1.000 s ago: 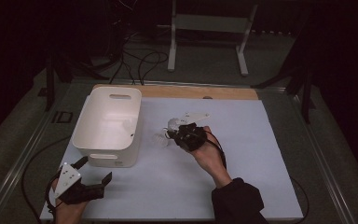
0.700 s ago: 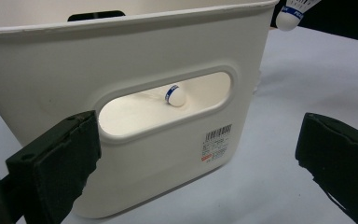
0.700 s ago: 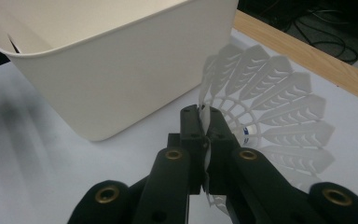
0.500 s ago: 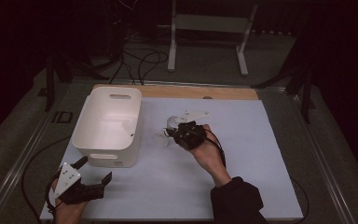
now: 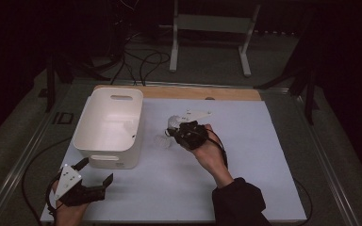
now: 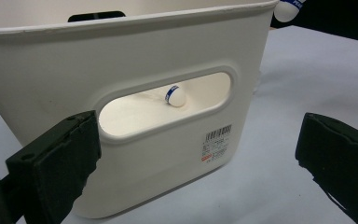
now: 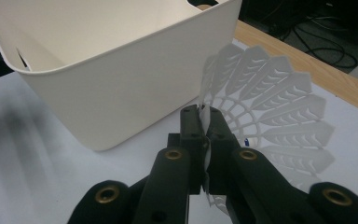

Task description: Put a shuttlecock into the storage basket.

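A barcode label point(image 6: 216, 142) sits on the white bin's point(image 5: 108, 129) near wall; its print is too small to read. The right gripper point(image 7: 204, 140), just right of the bin, pinches a white plastic shuttlecock point(image 7: 265, 107) by its skirt. The left gripper point(image 5: 94, 181) rests near-left, jaws wide apart and empty.
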